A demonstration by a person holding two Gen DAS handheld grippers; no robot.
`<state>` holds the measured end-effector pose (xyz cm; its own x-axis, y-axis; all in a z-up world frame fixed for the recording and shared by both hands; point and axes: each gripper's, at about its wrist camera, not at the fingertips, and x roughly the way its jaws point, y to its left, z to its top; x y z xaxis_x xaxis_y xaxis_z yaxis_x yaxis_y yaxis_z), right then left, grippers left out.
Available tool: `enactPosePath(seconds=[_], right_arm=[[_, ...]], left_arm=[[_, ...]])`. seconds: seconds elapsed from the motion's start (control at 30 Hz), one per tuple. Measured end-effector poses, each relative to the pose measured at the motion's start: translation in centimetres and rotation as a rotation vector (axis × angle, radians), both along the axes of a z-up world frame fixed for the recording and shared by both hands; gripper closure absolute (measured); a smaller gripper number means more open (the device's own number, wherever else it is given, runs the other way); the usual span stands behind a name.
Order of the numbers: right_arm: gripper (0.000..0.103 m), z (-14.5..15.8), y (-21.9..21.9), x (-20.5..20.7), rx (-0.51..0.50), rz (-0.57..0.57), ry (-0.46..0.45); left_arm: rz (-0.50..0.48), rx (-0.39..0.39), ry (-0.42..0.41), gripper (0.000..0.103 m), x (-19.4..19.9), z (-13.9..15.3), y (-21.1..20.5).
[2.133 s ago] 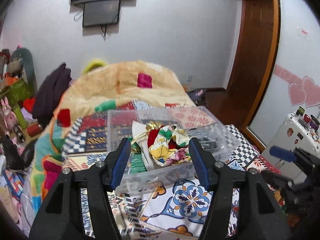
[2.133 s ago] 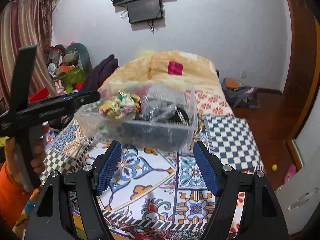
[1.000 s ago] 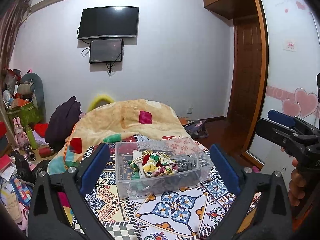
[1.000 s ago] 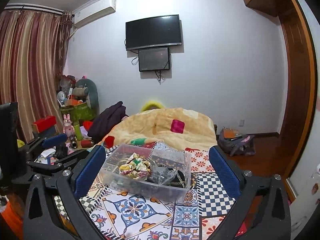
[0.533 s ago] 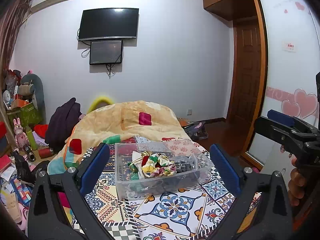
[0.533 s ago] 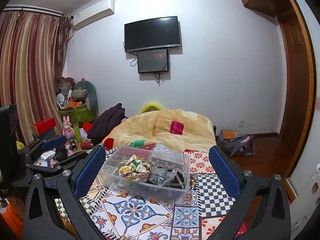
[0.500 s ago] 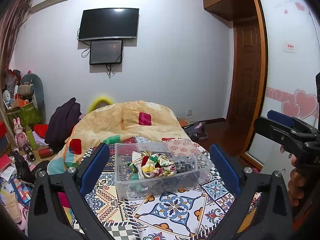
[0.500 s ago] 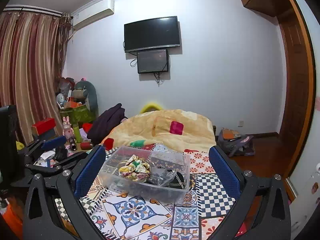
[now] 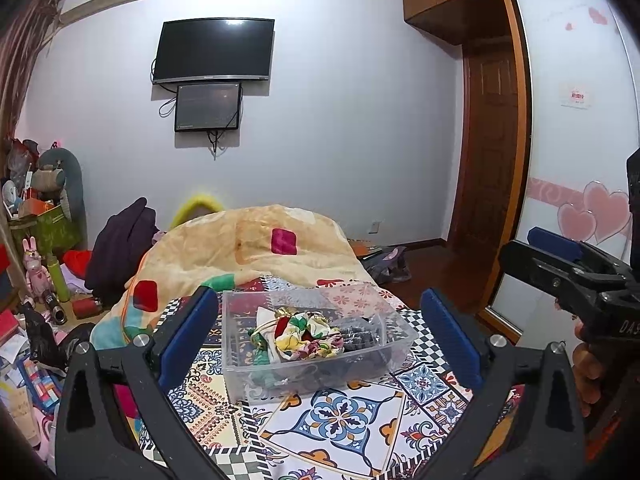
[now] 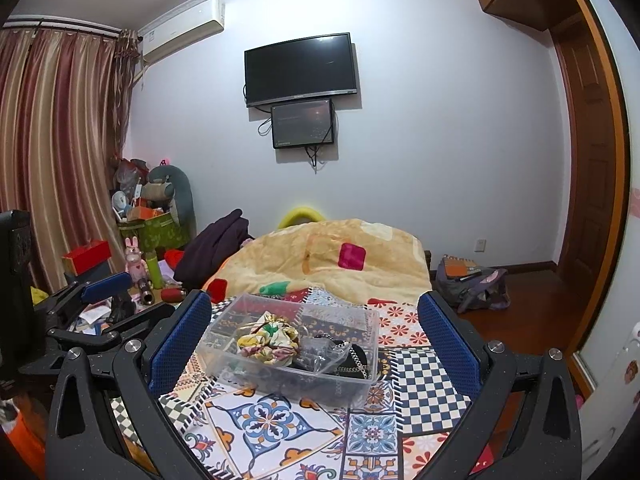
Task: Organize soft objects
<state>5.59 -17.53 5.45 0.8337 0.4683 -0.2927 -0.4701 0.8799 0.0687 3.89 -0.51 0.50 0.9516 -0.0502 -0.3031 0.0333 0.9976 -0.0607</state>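
A clear plastic bin (image 9: 236,344) sits on the patterned bedspread (image 9: 344,416). It holds a bundle of colourful floral cloth (image 9: 308,338) and dark items beside it. It also shows in the right wrist view (image 10: 362,380), with the floral cloth (image 10: 268,340) inside. My left gripper (image 9: 320,332) is open and empty, held back from the bin. My right gripper (image 10: 314,332) is open and empty, also back from the bin. The right gripper shows at the right edge of the left wrist view (image 9: 560,264). The left gripper shows at the left of the right wrist view (image 10: 92,312).
A yellow quilt (image 9: 256,244) is heaped behind the bin. A dark garment (image 9: 120,240) and cluttered toys and boxes (image 9: 36,240) stand to the left. A television (image 9: 214,50) hangs on the wall. A bag (image 10: 472,280) lies on the floor near the wooden door (image 10: 588,160).
Both grippers have drawn back and risen from the bin and opened wider since two seconds ago. In the last half second nothing has visibly moved.
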Motion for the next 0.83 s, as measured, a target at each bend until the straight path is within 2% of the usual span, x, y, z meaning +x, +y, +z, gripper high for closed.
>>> enactPosePath(seconds=[0.43, 0.83], right_arm=[[0.000, 0.17, -0.42, 0.07, 0.023, 0.000, 0.011], [0.000, 0.37, -0.40, -0.09, 0.020, 0.003, 0.004]], left_arm=[[-0.016, 0.016, -0.012, 0.000, -0.25, 0.74, -0.72], [-0.024, -0.013, 0.009, 0.000, 0.13, 0.92, -0.35]])
